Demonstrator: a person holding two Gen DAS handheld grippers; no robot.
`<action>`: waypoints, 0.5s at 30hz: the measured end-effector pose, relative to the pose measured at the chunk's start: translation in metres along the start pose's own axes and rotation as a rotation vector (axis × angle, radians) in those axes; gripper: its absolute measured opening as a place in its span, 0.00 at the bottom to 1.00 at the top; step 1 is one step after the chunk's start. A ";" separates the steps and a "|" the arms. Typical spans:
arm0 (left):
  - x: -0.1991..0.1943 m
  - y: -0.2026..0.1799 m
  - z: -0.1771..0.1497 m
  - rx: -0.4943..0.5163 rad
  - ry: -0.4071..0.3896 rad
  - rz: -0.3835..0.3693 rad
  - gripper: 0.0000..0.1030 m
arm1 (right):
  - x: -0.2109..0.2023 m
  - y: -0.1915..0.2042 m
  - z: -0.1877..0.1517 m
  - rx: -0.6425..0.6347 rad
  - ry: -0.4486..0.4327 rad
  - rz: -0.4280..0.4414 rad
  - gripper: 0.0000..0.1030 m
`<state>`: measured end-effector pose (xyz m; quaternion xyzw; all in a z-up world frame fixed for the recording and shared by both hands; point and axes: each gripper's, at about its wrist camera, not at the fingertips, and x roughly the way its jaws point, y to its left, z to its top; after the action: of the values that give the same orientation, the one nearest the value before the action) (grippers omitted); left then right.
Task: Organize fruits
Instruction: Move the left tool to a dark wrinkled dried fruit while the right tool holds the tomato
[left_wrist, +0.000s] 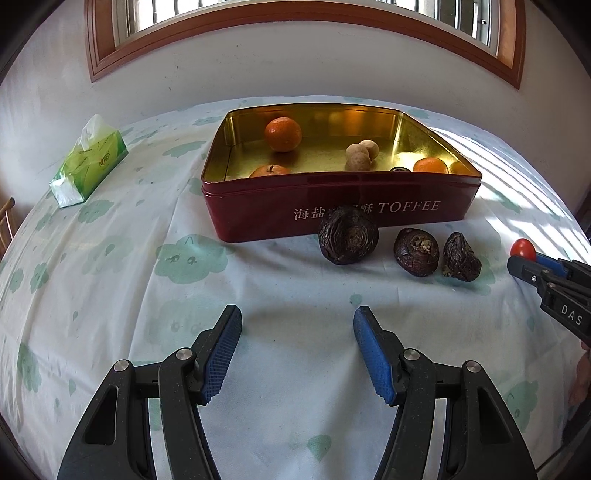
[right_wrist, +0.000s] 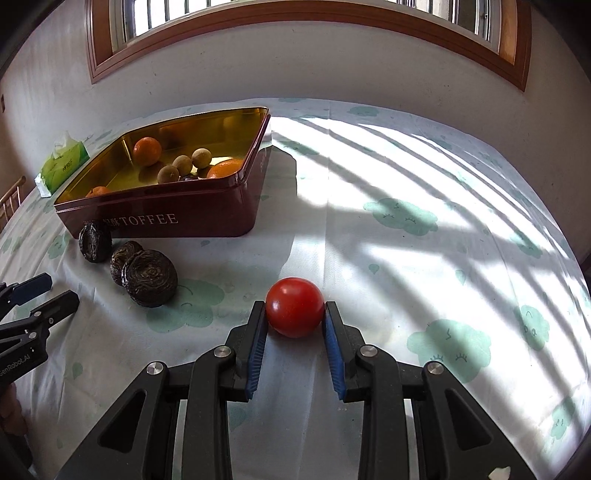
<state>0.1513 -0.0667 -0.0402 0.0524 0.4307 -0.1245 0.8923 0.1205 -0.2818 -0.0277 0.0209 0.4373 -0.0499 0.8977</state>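
Right tool (right_wrist: 295, 314) is gripping the tomato (right_wrist: 294, 306) right of the toffee tin (right_wrist: 207, 210); left tool (left_wrist: 297, 325) is hanging half open w/ nothing in it.

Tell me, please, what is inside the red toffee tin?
The tin holds oranges, three small brown round fruits and one dark fruit. Its near wall hides the front of its floor, so an exact count is not possible.
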 end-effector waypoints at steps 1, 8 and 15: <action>0.002 0.000 0.002 -0.003 0.000 -0.006 0.61 | 0.000 0.000 0.000 0.001 0.000 0.002 0.27; 0.014 -0.010 0.017 0.015 0.003 -0.023 0.61 | 0.000 -0.001 0.000 0.008 0.000 0.011 0.28; 0.026 -0.018 0.032 0.011 0.009 -0.035 0.60 | -0.001 -0.002 -0.001 0.010 0.000 0.012 0.29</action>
<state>0.1863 -0.0948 -0.0405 0.0504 0.4350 -0.1423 0.8877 0.1191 -0.2834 -0.0275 0.0283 0.4368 -0.0466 0.8979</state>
